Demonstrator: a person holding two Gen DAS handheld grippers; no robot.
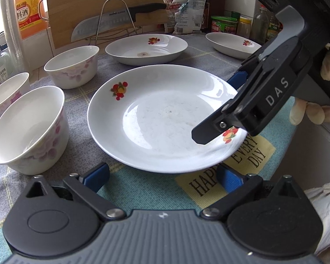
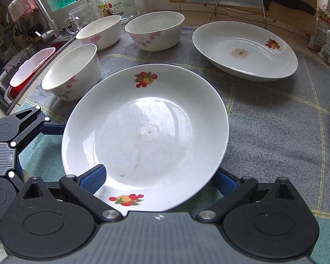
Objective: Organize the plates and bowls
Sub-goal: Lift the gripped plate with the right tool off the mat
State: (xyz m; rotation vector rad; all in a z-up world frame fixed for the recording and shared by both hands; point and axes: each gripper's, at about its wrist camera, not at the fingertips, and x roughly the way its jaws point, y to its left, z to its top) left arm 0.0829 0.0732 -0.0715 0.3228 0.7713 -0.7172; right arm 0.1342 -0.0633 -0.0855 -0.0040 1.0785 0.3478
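A white plate with fruit prints lies on the patterned cloth, also in the right wrist view. My left gripper stands open just short of its near rim, and shows at the plate's left side in the right wrist view. My right gripper straddles the plate's rim with its jaws wide: one blue pad lies over the plate, the other sits below the rim. From the left wrist view it reaches in from the right. No pad visibly presses on the plate.
Three white bowls with pink flowers stand to the left. Two more fruit-print plates lie behind. A knife on a wire rack, bottles and jars line the back. A sink is at the left.
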